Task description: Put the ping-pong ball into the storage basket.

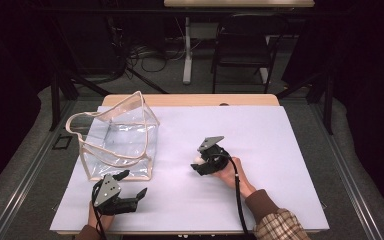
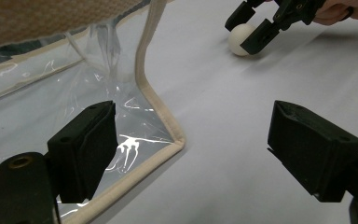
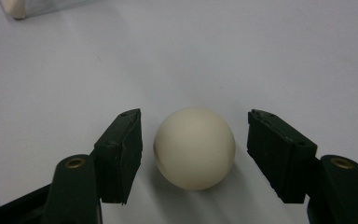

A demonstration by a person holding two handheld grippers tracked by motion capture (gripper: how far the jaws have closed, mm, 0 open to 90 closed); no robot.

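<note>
Clear plastic forms the bag (image 1: pixel 117 142), standing open at the bench's (image 1: pixel 260 130) left side, its cloth-trimmed corner just ahead of the left gripper (image 1: pixel 132 187), whose fingers are spread wide with nothing between them. The right gripper (image 3: pixel 193 149) straddles the ball (image 3: pixel 195 148), which sits on the bench near mid-sheet; its fingers (image 3: pixel 121 154) are apart, a sliver of gap on each side. An off-centre squeeze could, I judge, squirt the smooth ball away. The limp bag may sag at the drop. No readable writing anywhere.

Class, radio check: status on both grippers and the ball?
Right gripper open, straddling white ball, pads not touching. Left gripper open beside clear bag. Path unobstructed.
</note>
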